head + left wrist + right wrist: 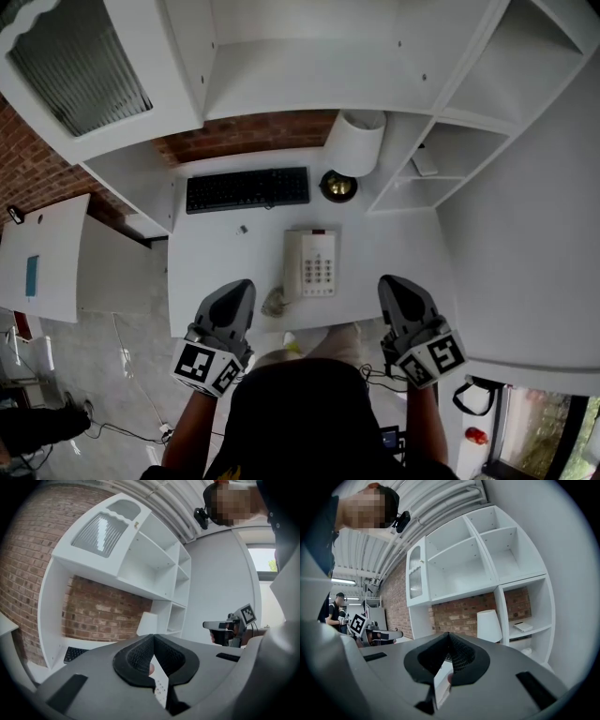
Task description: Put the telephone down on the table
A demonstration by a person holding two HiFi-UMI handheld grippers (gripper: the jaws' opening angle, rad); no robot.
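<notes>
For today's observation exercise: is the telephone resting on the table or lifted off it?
Resting on it: the telephone lies flat on the white table, the keyboard behind it.

The worktop (216, 262) is seen steeply from overhead by the head camera; low views are taken along the left claw (153, 637) and right claw (448, 634) toward the shelving (154, 559) — the lamp (356, 142) is shared.

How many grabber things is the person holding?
2. The left gripper hangs left of the telephone, the right gripper right of it, both over the desk edge. None look hidden.
</notes>
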